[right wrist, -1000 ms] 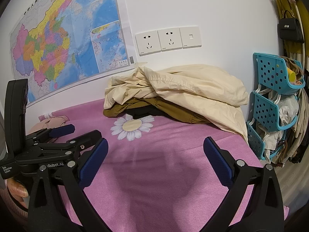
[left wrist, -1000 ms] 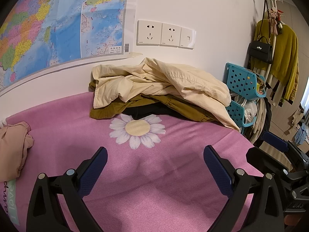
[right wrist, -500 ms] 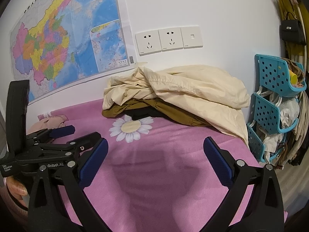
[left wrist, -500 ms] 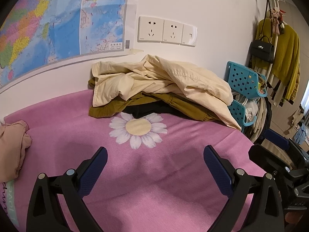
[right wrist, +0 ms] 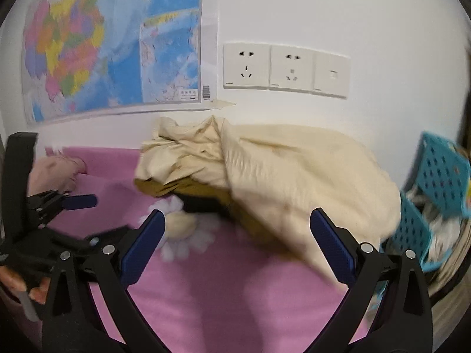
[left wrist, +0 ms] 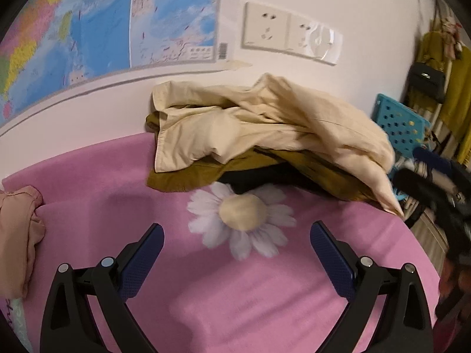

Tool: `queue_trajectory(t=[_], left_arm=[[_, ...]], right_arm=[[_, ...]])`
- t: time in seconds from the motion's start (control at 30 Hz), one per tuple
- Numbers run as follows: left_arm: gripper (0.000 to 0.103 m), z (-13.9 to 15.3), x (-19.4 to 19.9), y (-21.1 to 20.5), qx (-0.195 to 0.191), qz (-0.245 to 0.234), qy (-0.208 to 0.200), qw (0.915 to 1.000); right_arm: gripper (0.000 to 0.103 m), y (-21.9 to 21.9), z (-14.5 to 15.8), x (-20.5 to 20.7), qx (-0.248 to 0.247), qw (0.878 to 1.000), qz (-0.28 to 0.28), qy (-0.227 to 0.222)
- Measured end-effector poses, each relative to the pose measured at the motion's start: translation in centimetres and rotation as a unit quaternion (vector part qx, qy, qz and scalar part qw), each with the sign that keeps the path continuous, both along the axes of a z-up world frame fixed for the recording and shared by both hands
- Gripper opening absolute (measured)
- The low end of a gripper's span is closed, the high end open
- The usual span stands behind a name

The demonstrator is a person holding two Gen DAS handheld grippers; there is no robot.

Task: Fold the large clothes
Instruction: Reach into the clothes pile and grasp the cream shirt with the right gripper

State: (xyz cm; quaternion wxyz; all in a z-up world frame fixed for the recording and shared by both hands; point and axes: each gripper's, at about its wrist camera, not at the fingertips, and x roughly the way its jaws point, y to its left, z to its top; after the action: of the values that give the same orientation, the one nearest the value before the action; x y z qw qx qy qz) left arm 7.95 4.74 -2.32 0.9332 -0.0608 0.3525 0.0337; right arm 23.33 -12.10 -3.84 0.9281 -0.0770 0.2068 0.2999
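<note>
A pile of clothes lies against the wall on a pink surface (left wrist: 235,309): a cream garment (left wrist: 265,123) on top, an olive-brown one (left wrist: 188,176) under it, a black one (left wrist: 253,176) lowest. The pile also shows in the right wrist view, with the cream garment (right wrist: 294,170) close ahead. My left gripper (left wrist: 235,253) is open and empty, short of the pile, above a daisy print (left wrist: 243,217). My right gripper (right wrist: 235,238) is open and empty, near the pile's front edge. The right gripper also shows blurred at the left view's right edge (left wrist: 435,182).
A pink garment (left wrist: 17,235) lies at the left of the surface. Teal perforated baskets (right wrist: 435,194) stand past the right edge. A map (left wrist: 88,29) and wall sockets (left wrist: 288,32) are on the wall behind. Hanging clothes and a black bag (left wrist: 426,82) are at far right.
Both grippers have moved forward toward the clothes pile, which now looks larger and nearer. The frames are blurred from motion. Both stay open.
</note>
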Motion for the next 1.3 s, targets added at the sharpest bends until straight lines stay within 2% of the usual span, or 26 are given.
queue_trajectory(t=[0.13,0.2,0.33,0.4,0.47,0.5,0.53,0.6,0.63,0.67,0.73,0.8,0.9,0.93,0.97,1.03,1.13,1.23,1.3], left_arm=[[0.096,-0.8,2.3,1.0,0.001,0.012,0.010,0.9999],[0.096,-1.1,3.3,1.4,0.000,0.017,0.013,0.9998],[0.096,-1.9,4.7,2.2,0.003,0.024,0.019,0.9995],[0.096,-2.2,5.2,2.5,0.000,0.026,0.023,0.9994],[0.096,-2.6,5.6,2.8,-0.001,0.030,0.027,0.9992],[0.096,-2.8,5.8,3.0,-0.002,0.031,0.030,0.9991],[0.096,-3.0,5.8,3.2,-0.002,0.033,0.031,0.9990],[0.096,-3.2,5.9,3.7,-0.004,0.037,0.031,0.9988],[0.096,-3.3,5.9,3.7,-0.005,0.038,0.030,0.9988],[0.096,-3.4,6.1,3.9,-0.007,0.040,0.030,0.9987],[0.096,-3.7,6.5,4.2,-0.011,0.041,0.034,0.9985],[0.096,-4.1,6.7,4.5,-0.012,0.043,0.037,0.9983],[0.096,-4.3,6.8,4.9,-0.011,0.043,0.039,0.9982],[0.096,-4.3,6.9,5.0,-0.012,0.043,0.039,0.9983],[0.096,-4.3,7.0,5.1,-0.012,0.043,0.038,0.9983],[0.096,-4.1,7.1,5.4,-0.012,0.042,0.036,0.9984],[0.096,-3.8,7.3,5.9,-0.021,0.038,0.028,0.9986],[0.096,-3.1,7.2,6.5,-0.028,0.035,0.004,0.9990],[0.096,-2.2,7.2,6.7,-0.040,0.031,-0.015,0.9986]], right_arm=[[0.096,4.2,0.6,5.4,-0.049,0.999,0.021,0.005],[0.091,6.1,0.4,7.5,-0.077,0.996,0.028,0.028],[0.083,9.2,-0.5,11.0,-0.099,0.993,0.055,0.045],[0.071,10.2,-0.8,12.1,-0.110,0.991,0.064,0.052],[0.045,10.8,-0.8,12.4,-0.131,0.986,0.085,0.053],[0.021,10.7,-0.6,12.3,-0.140,0.985,0.086,0.048],[0.017,10.5,-0.3,12.2,-0.139,0.985,0.093,0.046],[0.016,9.6,0.7,11.7,-0.135,0.984,0.113,0.037],[0.022,9.3,1.0,11.6,-0.139,0.982,0.124,0.034],[0.040,9.1,1.0,11.5,-0.141,0.981,0.128,0.033],[0.066,9.5,0.8,11.6,-0.150,0.979,0.135,0.025],[0.062,10.7,0.2,12.1,-0.161,0.975,0.147,0.034],[0.040,12.0,0.0,12.8,-0.177,0.970,0.161,0.040],[0.018,12.2,0.3,12.9,-0.181,0.969,0.161,0.041],[0.005,12.2,0.7,13.0,-0.182,0.971,0.152,0.036],[0.004,11.2,2.7,12.7,-0.153,0.977,0.145,0.035],[0.003,6.2,9.1,11.2,-0.074,0.989,0.130,0.014],[0.003,0.8,15.6,9.7,0.004,0.995,0.103,-0.014],[0.003,-2.6,18.9,9.0,0.042,0.995,0.088,-0.023]])
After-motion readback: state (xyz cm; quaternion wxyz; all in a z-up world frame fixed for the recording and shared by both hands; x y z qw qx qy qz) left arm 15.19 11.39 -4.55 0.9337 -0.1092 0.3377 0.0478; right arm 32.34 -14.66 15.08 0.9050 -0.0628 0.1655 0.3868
